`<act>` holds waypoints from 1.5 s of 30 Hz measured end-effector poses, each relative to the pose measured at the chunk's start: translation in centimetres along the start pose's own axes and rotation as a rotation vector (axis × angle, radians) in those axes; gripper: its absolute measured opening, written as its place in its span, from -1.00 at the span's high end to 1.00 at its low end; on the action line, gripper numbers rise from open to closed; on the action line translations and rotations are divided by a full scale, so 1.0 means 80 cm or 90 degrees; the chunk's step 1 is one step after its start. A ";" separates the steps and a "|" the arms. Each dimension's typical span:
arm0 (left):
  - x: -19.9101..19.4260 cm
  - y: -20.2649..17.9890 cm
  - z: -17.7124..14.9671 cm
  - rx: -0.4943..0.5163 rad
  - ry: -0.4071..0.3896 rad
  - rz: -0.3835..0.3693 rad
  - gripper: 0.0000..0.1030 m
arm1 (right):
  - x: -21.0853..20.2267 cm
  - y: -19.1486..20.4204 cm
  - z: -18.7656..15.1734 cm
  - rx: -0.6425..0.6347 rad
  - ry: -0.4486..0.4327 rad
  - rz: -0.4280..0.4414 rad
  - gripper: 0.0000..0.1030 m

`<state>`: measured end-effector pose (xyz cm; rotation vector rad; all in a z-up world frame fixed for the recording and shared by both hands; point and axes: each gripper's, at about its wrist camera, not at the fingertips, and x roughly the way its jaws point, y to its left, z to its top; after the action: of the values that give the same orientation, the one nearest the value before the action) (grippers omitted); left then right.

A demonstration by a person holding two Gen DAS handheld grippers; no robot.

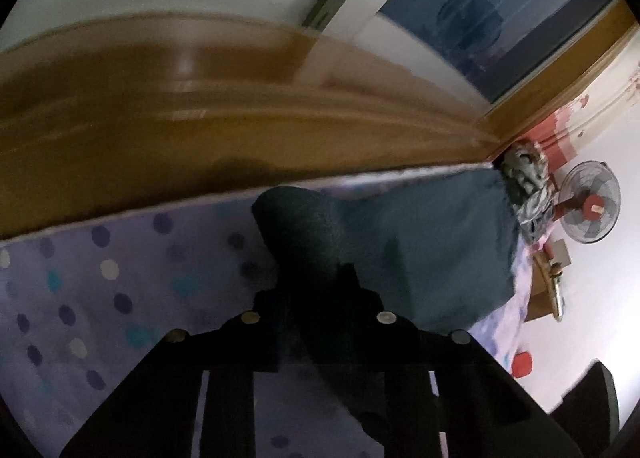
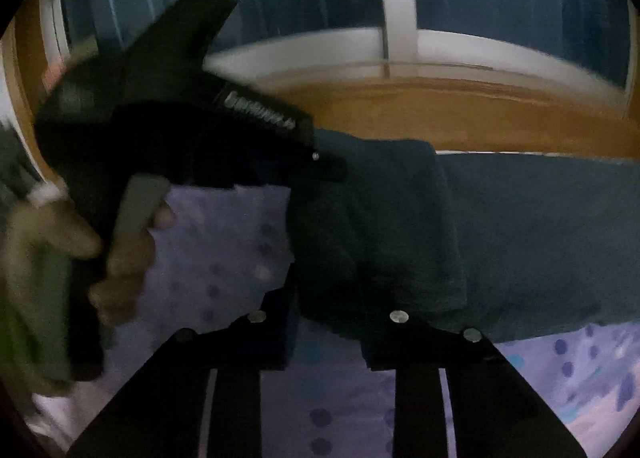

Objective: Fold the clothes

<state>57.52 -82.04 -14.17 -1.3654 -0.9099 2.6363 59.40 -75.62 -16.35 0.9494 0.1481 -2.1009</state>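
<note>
A dark teal garment [image 1: 432, 242] lies across a bed with a lilac dotted sheet [image 1: 100, 298], close to the wooden ledge. In the left wrist view a bunch of its cloth rises from between the fingers of my left gripper [image 1: 316, 282], which is shut on it. In the right wrist view the garment [image 2: 520, 238] stretches to the right, and its folded near edge drapes over my right gripper [image 2: 330, 322], which is closed on it with the tips hidden under the cloth. The left gripper [image 2: 332, 168] shows there too, held by a hand [image 2: 120, 258], pinching the garment's far left corner.
A wooden ledge [image 1: 200, 118] and a window run along the far side of the bed. A patterned bundle of cloth [image 1: 524, 178] lies at the bed's right end. Beyond it stand a fan [image 1: 592, 206] and a red object [image 1: 522, 364] on the floor.
</note>
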 end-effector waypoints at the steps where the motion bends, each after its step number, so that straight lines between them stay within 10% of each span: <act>1: -0.005 -0.007 0.002 0.002 -0.008 -0.004 0.60 | -0.009 -0.011 0.004 0.019 -0.008 0.028 0.56; 16: 0.036 -0.143 0.032 0.088 -0.016 0.014 0.60 | -0.063 -0.176 0.013 0.257 -0.064 0.221 0.56; 24: 0.090 -0.194 0.033 0.102 0.035 -0.017 0.60 | -0.061 -0.258 -0.029 0.368 -0.029 0.164 0.56; 35: 0.092 -0.183 -0.007 0.078 0.032 0.043 0.60 | -0.062 -0.279 -0.018 0.307 0.061 0.074 0.34; 39: 0.072 -0.152 -0.044 0.029 0.015 0.074 0.60 | -0.077 -0.305 0.022 0.255 0.042 0.089 -0.09; 45: 0.064 -0.132 -0.081 -0.043 -0.012 0.100 0.58 | -0.009 -0.335 0.076 0.223 0.070 0.156 -0.11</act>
<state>56.88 -68.72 -15.40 -1.4895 -0.9399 2.7601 36.98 -59.69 -17.10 1.2234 -0.2766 -1.8803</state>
